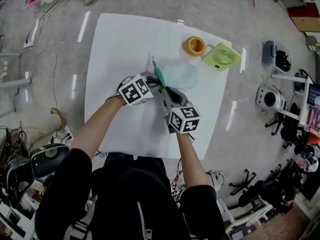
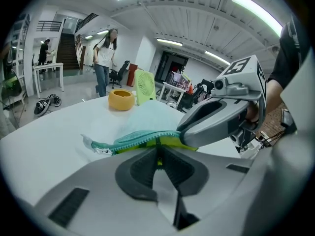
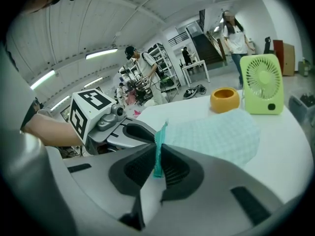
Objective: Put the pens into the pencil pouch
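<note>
Black sleeves [image 1: 60,194] fill the bottom of the head view, and two bare forearms [image 1: 97,124] reach forward and converge over the middle of the table. The left gripper [image 1: 156,83] and right gripper [image 1: 165,90] tilt forward and down, tips almost touching, marker cubes facing up.

Both are at the near edge of the pencil pouch [image 1: 180,76], a pale mint bag lying flat on the white table [image 1: 115,49]. The left jaws are pressed onto its yellow-green zipper edge, and the right jaws pinch the teal zipper strip, which stands up between them.

Beyond the pouch stand an orange cup [image 1: 194,45] and a small green fan [image 1: 221,56], close together. Around the table, the glossy grey floor [image 1: 65,4] carries cables [image 1: 42,26]. In the left gripper view a person [image 2: 104,58] stands far off.
</note>
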Demonstrator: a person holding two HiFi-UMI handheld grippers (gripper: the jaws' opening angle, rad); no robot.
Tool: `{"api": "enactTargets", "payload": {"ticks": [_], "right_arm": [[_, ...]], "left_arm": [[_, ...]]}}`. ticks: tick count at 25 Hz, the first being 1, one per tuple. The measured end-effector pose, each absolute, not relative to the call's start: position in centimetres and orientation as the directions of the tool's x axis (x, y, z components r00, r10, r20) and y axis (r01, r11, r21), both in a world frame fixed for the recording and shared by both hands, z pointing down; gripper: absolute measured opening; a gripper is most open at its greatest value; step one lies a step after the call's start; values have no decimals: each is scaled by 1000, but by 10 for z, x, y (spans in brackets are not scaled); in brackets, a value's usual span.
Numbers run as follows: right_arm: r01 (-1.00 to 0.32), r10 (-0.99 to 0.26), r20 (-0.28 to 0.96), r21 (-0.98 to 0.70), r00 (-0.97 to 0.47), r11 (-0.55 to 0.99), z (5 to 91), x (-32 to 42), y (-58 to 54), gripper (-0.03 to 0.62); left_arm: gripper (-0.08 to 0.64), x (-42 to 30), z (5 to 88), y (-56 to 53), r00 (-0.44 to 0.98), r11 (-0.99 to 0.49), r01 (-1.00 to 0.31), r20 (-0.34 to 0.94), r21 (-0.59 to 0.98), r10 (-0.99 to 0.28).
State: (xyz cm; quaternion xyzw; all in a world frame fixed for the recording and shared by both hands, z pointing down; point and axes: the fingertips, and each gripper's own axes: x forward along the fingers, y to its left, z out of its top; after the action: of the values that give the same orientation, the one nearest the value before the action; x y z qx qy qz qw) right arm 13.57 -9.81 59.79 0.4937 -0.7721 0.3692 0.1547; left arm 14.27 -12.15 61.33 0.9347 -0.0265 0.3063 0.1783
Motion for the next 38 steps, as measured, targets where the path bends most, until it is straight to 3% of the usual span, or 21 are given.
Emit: {"api": "enactTargets", "payload": {"ticks": [13,28,38], "right_arm": [[-873,-647,603,-431,-466,228,599,133,-98,44],[-878,-645,612,-426,-457,218,608,139,-102,44],[-883,-607,654,-424,-451,200,634,144,-94,49]], "left_arm": [[48,150,623,-126,819,-919,-183,571,349,54],[55,115,613,-143,828,-906,-270,559,326,-46],[54,57,598,-161,816,-827,-458,524,327,-244]]}}
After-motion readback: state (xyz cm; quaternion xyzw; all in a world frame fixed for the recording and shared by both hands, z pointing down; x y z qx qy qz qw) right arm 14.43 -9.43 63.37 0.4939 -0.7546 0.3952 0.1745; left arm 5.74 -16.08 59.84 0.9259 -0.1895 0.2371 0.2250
